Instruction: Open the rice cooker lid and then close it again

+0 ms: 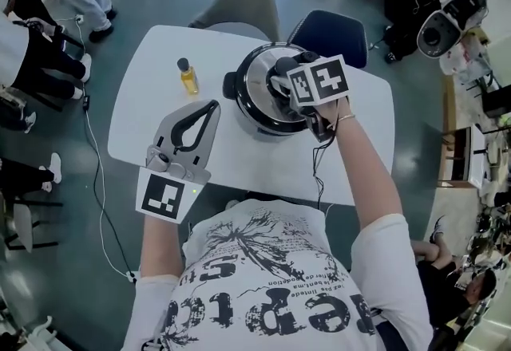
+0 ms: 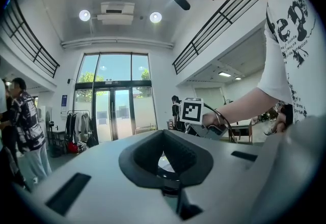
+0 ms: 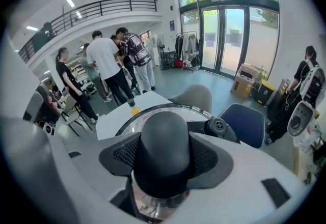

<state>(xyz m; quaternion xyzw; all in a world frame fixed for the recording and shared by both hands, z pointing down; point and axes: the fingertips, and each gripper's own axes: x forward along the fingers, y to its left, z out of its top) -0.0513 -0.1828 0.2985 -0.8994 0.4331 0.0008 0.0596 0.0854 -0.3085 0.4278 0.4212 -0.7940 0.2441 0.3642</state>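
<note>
Rice cooker lid, glass with a steel rim, sits directly under the right claw, whose jaws are clamped on either side of its black knob. The left claw is held over the white table beside the lid, jaws together and empty. A small yellow bottle stands just ahead of its tips.
</note>
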